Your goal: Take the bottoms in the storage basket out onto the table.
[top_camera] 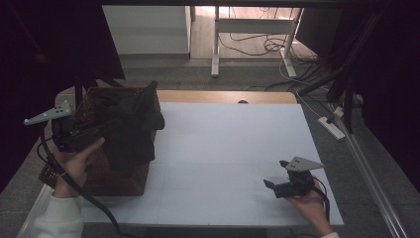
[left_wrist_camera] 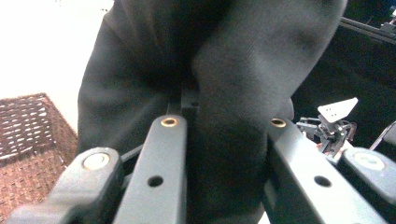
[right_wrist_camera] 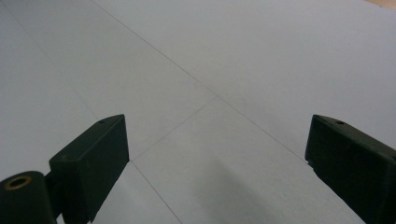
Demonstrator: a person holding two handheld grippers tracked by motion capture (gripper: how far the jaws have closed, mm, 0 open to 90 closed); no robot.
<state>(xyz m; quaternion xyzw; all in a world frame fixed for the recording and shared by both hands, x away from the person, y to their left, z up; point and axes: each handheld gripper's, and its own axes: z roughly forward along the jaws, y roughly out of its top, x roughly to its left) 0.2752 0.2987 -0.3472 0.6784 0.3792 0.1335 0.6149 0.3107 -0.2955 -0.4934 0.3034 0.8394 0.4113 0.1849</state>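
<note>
Right gripper [top_camera: 276,182]: near edge of the table, at the person's right, low over the bare white sheet; jaws spread wide with nothing between them, as the right gripper view shows.
Right hand [top_camera: 309,203]: wrapped around that tool from below, resting near the table's front edge.
Left gripper [top_camera: 106,126]: at the person's left, raised over the basket; jaws clamped on a fold of the dark garment [left_wrist_camera: 219,93], cloth bunched thick between them in the left gripper view.
Left hand [top_camera: 79,161]: under the tool, beside the basket's near wall.
Dark garment, place: draped over the basket's top and down its right wall toward the sheet; partly lifted at the grip.
Dark garment, axis: hangs roughly top to bottom from the clamped fold; the loose bulk lies to the right of the left tool.
Key relation: the open sheet lies to the right of the basket, so the cloth likely has to travel rightward; the left tool is at the cloth, the right one well apart from it.
Wicker basket [top_camera: 121,178]: brown, on the table's left end.
White sheet [top_camera: 223,148]: covers most of the table top.
Counts: two grippers, one garment, one basket, one sheet.
</note>
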